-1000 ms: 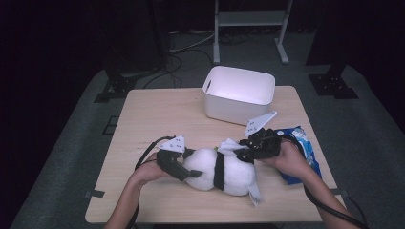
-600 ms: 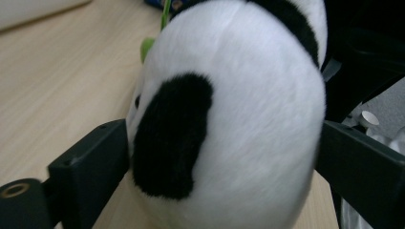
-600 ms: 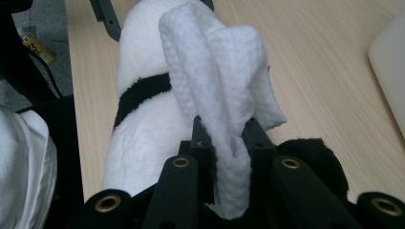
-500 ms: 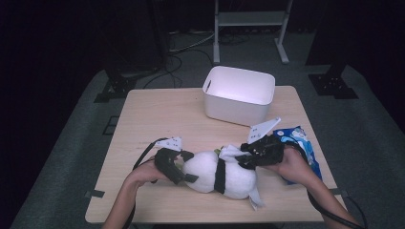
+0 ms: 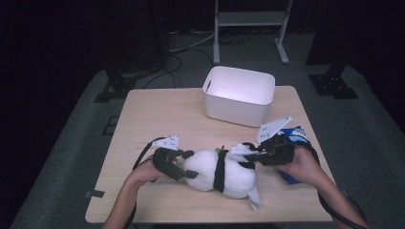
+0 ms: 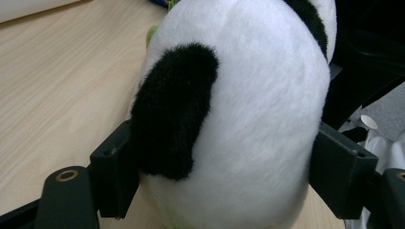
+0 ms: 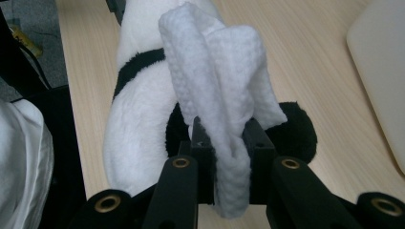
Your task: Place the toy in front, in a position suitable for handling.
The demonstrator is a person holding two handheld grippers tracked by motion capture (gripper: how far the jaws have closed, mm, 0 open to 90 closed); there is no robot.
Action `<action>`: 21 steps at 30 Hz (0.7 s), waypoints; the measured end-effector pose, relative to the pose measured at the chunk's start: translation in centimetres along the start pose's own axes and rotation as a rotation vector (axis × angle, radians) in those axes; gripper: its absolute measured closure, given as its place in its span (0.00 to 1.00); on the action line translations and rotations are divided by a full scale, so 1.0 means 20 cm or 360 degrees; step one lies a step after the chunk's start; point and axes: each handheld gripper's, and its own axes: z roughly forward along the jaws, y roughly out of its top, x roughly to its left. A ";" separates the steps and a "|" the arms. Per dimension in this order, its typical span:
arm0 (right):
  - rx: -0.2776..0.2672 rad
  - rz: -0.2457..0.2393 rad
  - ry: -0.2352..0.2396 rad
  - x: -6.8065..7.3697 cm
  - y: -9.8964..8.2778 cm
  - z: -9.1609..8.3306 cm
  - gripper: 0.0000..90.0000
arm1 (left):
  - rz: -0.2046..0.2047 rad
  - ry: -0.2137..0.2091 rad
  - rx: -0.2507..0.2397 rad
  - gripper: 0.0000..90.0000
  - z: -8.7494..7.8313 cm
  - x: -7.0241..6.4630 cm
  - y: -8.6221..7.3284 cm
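Observation:
A black-and-white plush panda [image 5: 229,174] lies on its side near the front edge of the wooden table [image 5: 162,114]. My left gripper [image 5: 188,168] is at its left end. In the left gripper view the jaws [image 6: 224,176] have just been closing and now press on both sides of the panda's white body [image 6: 258,95]. My right gripper [image 5: 253,155] is at the panda's right end, shut on a folded white cloth [image 5: 239,151]. The cloth [image 7: 219,86] stands up between the pads of this gripper [image 7: 224,143], in front of the panda [image 7: 138,109].
A white plastic bin [image 5: 234,112] stands open at the back right of the table. A blue packet [image 5: 298,136] lies under the right hand near the right edge. Dark floor, cables and a white stand surround the table.
The left gripper has shifted slightly to the left at the panda's end. The right gripper with the cloth sits a little lower and further right. The panda has barely moved.

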 end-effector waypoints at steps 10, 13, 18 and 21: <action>0.0014 -0.0022 0.0014 0.00 0.06 0.06 0.86 | 0.0007 0.0042 0.0035 0.25 -0.02 0.00 0.02; 0.0018 -0.0030 0.0025 0.00 0.09 0.08 0.86 | 0.0010 0.0056 0.0024 0.25 -0.04 -0.01 0.02; 0.0015 -0.0076 0.0057 0.02 0.16 0.14 0.86 | 0.0056 0.0070 0.0022 0.25 -0.04 -0.04 0.06; 0.0015 -0.0105 0.0073 0.04 0.20 0.18 0.86 | 0.0086 0.0085 0.0033 0.25 -0.04 -0.06 0.08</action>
